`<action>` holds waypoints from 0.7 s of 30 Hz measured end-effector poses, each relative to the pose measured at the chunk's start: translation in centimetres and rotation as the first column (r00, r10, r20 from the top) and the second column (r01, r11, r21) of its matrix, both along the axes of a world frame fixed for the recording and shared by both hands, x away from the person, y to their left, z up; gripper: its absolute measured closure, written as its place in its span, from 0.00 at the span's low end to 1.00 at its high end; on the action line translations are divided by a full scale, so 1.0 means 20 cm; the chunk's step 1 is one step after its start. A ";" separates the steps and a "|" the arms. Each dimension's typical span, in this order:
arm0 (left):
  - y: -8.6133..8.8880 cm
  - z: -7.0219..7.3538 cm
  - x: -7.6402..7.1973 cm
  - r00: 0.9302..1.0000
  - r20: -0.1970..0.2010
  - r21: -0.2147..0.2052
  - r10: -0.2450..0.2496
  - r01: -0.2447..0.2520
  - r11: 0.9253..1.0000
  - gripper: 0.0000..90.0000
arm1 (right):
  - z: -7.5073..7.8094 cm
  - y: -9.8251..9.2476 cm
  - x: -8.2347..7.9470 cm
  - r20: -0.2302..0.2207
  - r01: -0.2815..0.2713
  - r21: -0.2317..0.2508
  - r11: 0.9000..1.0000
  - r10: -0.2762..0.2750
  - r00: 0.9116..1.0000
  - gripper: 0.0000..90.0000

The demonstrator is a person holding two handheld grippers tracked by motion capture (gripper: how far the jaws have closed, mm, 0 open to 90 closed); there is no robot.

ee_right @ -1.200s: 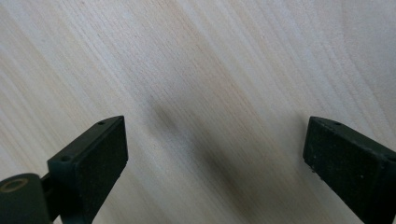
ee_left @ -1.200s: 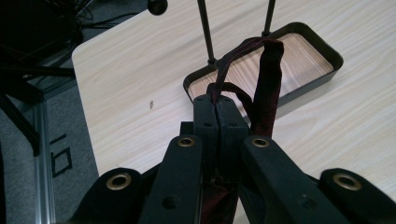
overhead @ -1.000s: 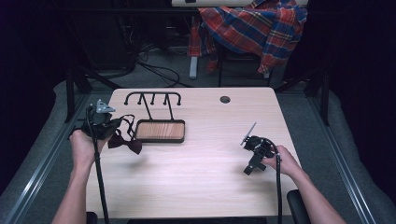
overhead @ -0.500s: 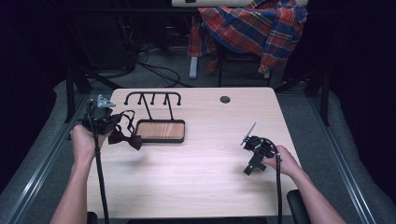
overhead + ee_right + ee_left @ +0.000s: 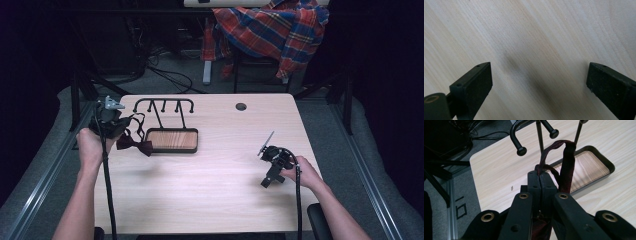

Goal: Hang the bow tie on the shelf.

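A dark red bow tie [image 5: 136,145] hangs by its strap from my left gripper [image 5: 124,125], just left of the black hook stand [image 5: 165,105]. In the left gripper view the jaws are pressed together on the strap [image 5: 567,162], and my left gripper [image 5: 539,176] points at the stand's knobbed hooks [image 5: 521,150] and its wooden tray base [image 5: 604,160]. My right gripper [image 5: 272,167] hovers over the table at the right, pointing down. It stands open [image 5: 539,77] over bare wood [image 5: 536,35], with nothing between its pads.
The stand's tray base [image 5: 172,149] sits at the table's back left. A round cable hole [image 5: 241,106] lies near the far edge. Behind the table stands a chair draped with a plaid shirt [image 5: 270,30]. Cables lie on the floor [image 5: 165,75].
My left gripper has shifted slightly up and away from me with the bow tie, which hangs a little higher. The right gripper has kept still.
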State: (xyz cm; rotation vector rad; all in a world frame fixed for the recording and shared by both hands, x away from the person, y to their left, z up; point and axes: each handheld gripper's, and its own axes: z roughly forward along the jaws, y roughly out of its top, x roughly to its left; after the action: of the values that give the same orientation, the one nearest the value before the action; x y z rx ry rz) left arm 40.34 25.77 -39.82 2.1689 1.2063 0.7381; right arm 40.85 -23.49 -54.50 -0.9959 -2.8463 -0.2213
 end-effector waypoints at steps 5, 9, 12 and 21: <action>0.00 0.01 0.02 1.000 0.004 -0.001 0.001 -0.001 1.000 0.98 | 0.00 0.00 0.00 0.000 -0.001 0.000 1.000 0.001 1.000 0.07; -0.01 0.02 0.03 1.000 0.005 0.003 0.003 -0.003 1.000 0.98 | 0.00 0.00 0.00 0.000 0.001 0.000 1.000 -0.001 1.000 0.07; -0.01 0.04 0.05 1.000 0.007 0.002 0.004 -0.004 1.000 0.98 | 0.00 0.00 0.00 0.000 0.000 -0.001 1.000 0.000 1.000 0.07; -0.02 0.06 0.09 1.000 0.010 0.012 0.006 -0.006 1.000 0.98 | 0.00 0.00 0.00 0.002 -0.001 -0.002 1.000 0.001 1.000 0.07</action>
State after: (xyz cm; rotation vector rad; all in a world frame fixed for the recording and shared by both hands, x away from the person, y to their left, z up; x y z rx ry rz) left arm 42.05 25.45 -38.70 2.1701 1.2066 0.7594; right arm 40.85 -23.51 -54.50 -0.9950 -2.8493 -0.2190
